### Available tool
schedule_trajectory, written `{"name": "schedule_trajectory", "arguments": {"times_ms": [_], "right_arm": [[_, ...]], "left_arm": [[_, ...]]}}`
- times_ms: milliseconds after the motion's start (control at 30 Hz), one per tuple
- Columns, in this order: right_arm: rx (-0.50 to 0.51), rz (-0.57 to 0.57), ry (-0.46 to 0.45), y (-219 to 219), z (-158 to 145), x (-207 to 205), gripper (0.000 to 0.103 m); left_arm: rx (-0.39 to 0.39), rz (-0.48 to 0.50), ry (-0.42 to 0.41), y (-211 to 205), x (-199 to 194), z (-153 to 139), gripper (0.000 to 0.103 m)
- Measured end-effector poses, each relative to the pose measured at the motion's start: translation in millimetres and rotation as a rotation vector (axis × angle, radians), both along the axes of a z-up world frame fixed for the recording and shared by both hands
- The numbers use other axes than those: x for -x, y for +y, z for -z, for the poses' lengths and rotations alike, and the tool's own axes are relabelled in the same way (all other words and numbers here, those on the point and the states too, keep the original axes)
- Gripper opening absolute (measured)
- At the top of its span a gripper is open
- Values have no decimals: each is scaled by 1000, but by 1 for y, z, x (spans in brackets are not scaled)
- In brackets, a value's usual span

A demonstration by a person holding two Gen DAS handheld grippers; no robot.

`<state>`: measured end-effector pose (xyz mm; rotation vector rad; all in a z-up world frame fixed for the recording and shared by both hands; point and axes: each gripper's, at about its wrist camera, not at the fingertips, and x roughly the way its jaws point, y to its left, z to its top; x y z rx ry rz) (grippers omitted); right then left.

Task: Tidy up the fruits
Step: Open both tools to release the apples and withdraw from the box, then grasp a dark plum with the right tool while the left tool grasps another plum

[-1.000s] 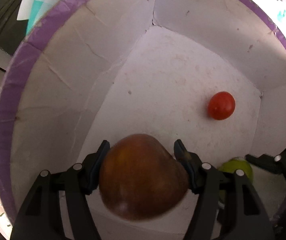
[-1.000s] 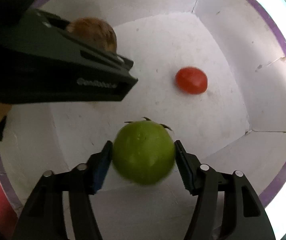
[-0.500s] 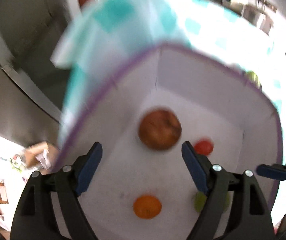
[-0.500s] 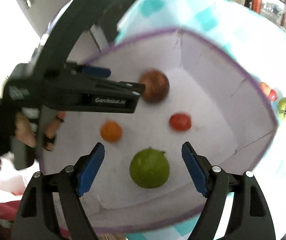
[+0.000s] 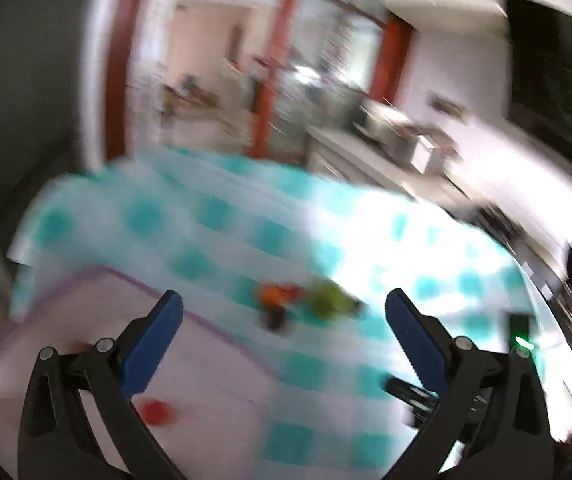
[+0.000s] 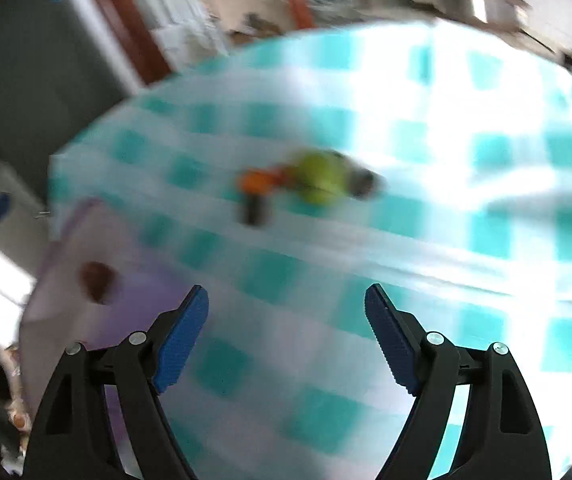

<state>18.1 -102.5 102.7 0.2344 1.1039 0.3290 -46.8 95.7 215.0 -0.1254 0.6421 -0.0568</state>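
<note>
Both frames are motion-blurred. Left gripper (image 5: pixel 283 312) stands wide open, holding nothing; right gripper (image 6: pixel 286 304) likewise. A cluster of fruits (image 6: pixel 306 180) (orange, green, dark) lies on the checked worktop (image 6: pixel 486 152) well ahead of both grippers. A purple-rimmed box (image 5: pixel 213 380) sits low left under the left gripper, containing a red fruit (image 5: pixel 157 412). Bare cloth separates box rim from cluster.

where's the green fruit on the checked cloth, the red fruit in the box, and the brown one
round green fruit (image 6: pixel 320 178), right wrist view, its middle
small red fruit (image 5: pixel 157 411), left wrist view, its middle
dark brown fruit (image 6: pixel 97 280), right wrist view, its middle
</note>
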Motion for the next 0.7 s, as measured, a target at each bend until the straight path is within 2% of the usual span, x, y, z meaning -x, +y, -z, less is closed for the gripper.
{"name": "schedule_trajectory", "arguments": {"times_ms": [67, 167, 267, 400, 533, 700], "right_arm": [[39, -2, 12, -18, 17, -8, 78], [78, -24, 16, -36, 35, -21, 78], [104, -90, -3, -36, 56, -46, 78], [112, -192, -39, -21, 80, -84, 78], [142, -260, -74, -1, 97, -112, 72], [177, -326, -133, 20, 109, -138, 67]], "left_arm": [[-14, 114, 86, -50, -7, 28, 101], [-65, 239, 214, -92, -6, 79, 101], [-170, 278, 339, -114, -2, 141, 101], [-238, 229, 429, -110, 2, 180, 101], [-253, 140, 462, -79, 8, 190, 101], [-259, 84, 450, -72, -7, 196, 101]]}}
